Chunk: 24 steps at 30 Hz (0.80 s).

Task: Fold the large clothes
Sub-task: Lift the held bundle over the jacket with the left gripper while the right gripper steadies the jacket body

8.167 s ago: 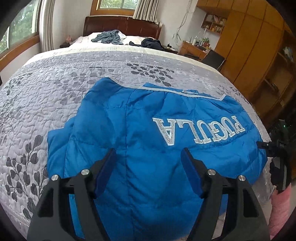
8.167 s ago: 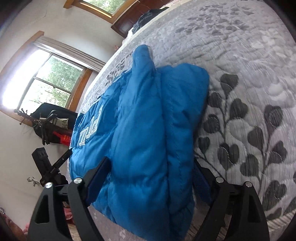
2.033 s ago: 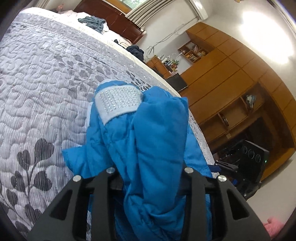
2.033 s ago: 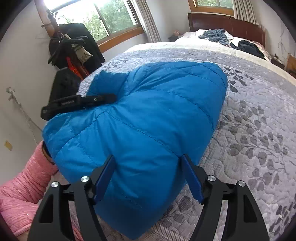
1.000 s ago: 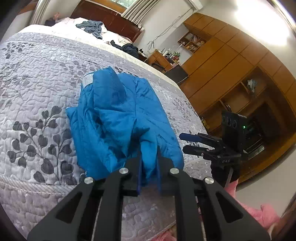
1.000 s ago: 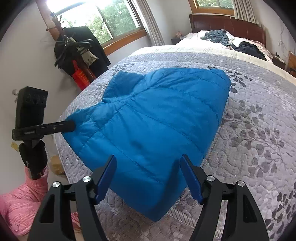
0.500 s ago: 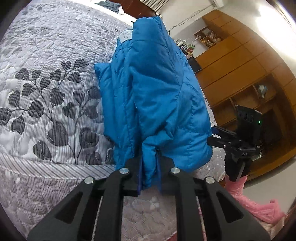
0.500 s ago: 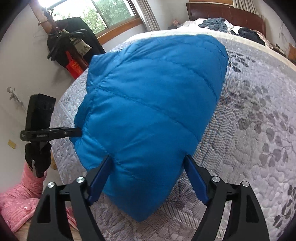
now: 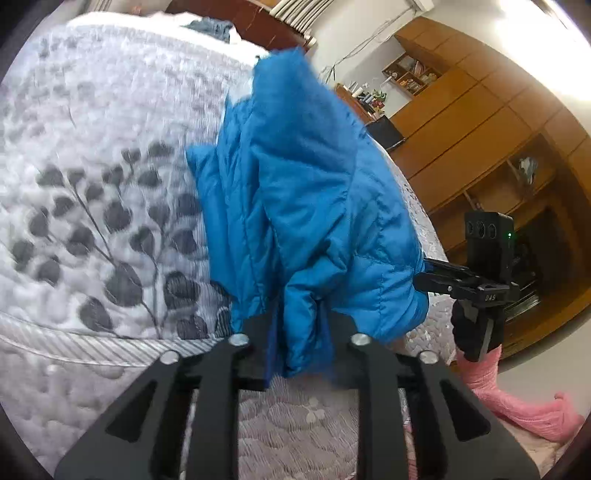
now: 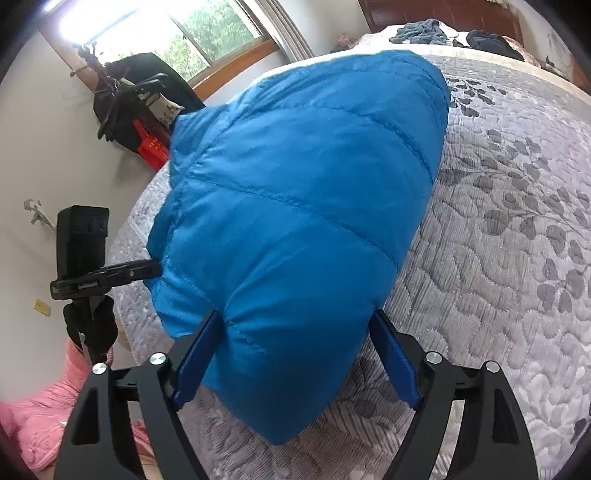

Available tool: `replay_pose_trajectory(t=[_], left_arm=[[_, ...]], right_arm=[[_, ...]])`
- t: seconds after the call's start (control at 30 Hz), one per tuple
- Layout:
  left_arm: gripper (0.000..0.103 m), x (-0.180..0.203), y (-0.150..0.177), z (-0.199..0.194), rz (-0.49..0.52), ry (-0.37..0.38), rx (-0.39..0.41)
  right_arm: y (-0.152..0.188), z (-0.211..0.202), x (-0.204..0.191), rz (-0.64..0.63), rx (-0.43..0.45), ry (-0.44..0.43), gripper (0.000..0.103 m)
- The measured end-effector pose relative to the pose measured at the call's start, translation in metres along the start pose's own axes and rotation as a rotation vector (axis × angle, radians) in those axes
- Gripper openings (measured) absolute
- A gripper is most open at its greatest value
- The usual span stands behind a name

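Left wrist view: left gripper clenched on blue jacket hem; right gripper spread wide around its edge

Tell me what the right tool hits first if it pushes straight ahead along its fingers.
The blue jacket. Its padded end already bulges between the open fingers of the right tool, so going straight on would press into it almost at once. How much gap remains is hard to judge through the fisheye.

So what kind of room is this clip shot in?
A bedroom, most likely: a bed under a grey leaf-print quilt, a dark wooden headboard with clothes below it, and wooden wardrobes.
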<state>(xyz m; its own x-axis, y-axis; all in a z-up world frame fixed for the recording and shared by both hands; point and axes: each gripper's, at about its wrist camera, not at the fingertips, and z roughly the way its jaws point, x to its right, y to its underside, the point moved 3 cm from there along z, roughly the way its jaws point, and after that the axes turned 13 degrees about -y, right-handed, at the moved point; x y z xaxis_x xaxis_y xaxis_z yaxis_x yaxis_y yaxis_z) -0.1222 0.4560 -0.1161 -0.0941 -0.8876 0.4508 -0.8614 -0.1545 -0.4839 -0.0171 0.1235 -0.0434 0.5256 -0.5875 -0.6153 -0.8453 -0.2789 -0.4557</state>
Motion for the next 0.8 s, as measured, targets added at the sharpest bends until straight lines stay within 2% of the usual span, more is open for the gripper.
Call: replay_pose_trajectory(t=[0.07,0.17,0.3,0.4,0.47,0.6,0.7,0.77,0.8], left_arm=[[0.029,0.006,-0.006,-0.016,0.018,-0.01,0.034],[0.047,0.015,-0.021,-0.032,0.042,-0.045,0.096],[0.048,0.019,-0.046,-0.032,0.023,-0.029,0.11],[0.048,0.027,-0.064,-0.027,0.034,-0.068,0.131],[0.048,0.034,-0.071,-0.018,0.042,-0.102,0.116],[0.049,0.033,-0.071,0.0,0.049,-0.184,0.079],[0.049,0.02,-0.068,0.005,0.035,-0.196,0.059],[0.05,0.013,-0.065,0.009,0.043,-0.242,0.05],[0.051,0.009,-0.063,0.011,0.041,-0.241,0.04]], right_arm=[[-0.001,-0.01,-0.002,-0.002,0.016,-0.002,0.081],[-0.003,-0.021,-0.003,-0.014,0.034,0.009,0.081],[-0.008,-0.023,-0.004,-0.018,0.04,0.02,0.081],[-0.009,-0.019,0.0,-0.007,0.033,0.021,0.081],[-0.011,-0.012,-0.002,-0.003,0.027,0.015,0.081],[-0.012,-0.011,-0.003,-0.013,0.022,0.025,0.082],[-0.012,-0.009,-0.005,-0.024,0.015,0.04,0.082],[-0.013,-0.007,-0.006,-0.033,0.012,0.053,0.082],[-0.013,-0.007,-0.007,-0.038,0.012,0.058,0.082]])
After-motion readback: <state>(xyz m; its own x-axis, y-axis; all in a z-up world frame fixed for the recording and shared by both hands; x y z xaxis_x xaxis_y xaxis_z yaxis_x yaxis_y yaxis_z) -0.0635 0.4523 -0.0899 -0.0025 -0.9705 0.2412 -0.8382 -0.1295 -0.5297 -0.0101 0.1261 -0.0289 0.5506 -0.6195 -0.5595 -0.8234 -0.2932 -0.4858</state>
